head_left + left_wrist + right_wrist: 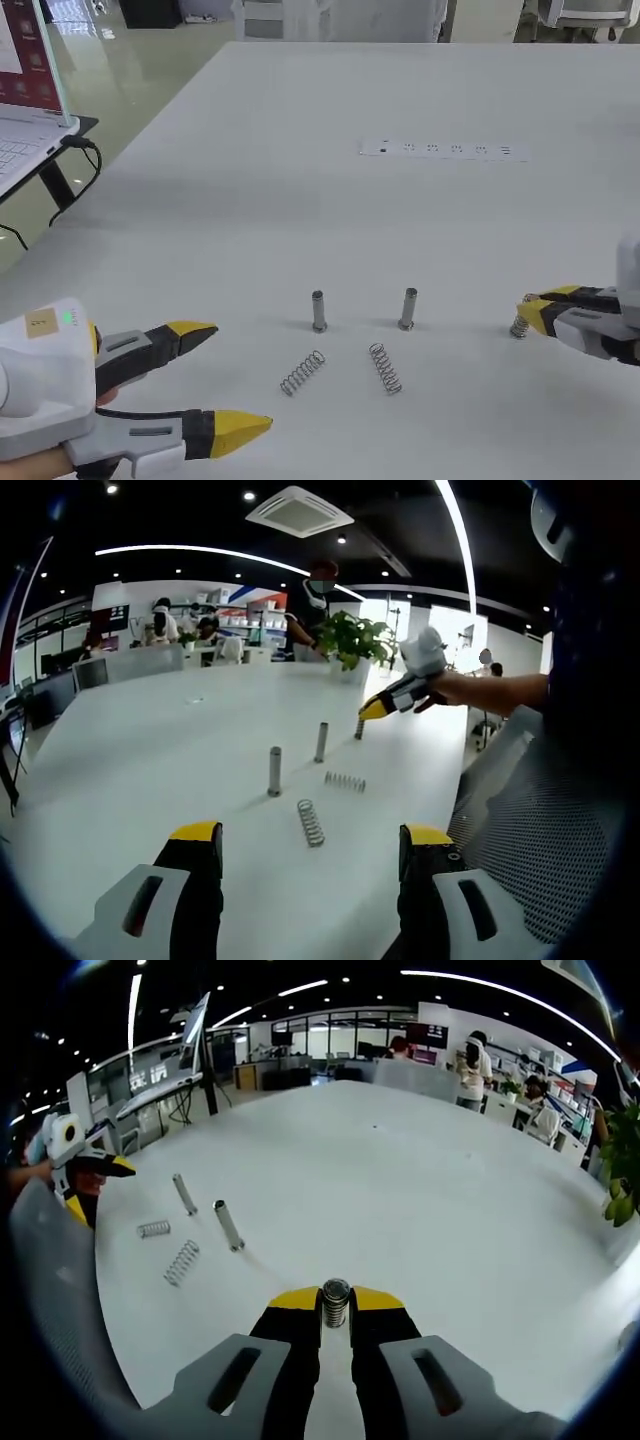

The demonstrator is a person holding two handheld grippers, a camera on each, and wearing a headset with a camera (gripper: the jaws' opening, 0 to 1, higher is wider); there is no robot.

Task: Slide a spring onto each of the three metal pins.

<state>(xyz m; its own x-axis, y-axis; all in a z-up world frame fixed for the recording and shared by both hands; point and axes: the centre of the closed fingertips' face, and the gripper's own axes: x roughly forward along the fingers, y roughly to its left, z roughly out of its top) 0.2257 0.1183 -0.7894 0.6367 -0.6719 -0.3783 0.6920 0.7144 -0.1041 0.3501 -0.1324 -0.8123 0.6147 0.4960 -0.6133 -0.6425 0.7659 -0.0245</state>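
Right tool (336,1300) grips 1 spring (335,1311), seemingly on pin (336,1287).

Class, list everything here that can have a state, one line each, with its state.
Left gripper: open, empty.
Right gripper: shut on held spring.
Held spring: upright, apparently around the third pin.
Left pin: upright, bare.
Middle pin: upright, bare.
Left loose spring: lying flat on the table.
Right loose spring: lying flat.
Laptop: open.

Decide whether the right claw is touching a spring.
Touching. In the right gripper view, the right claw has its two yellow tips pressed against both sides of the spring between them.
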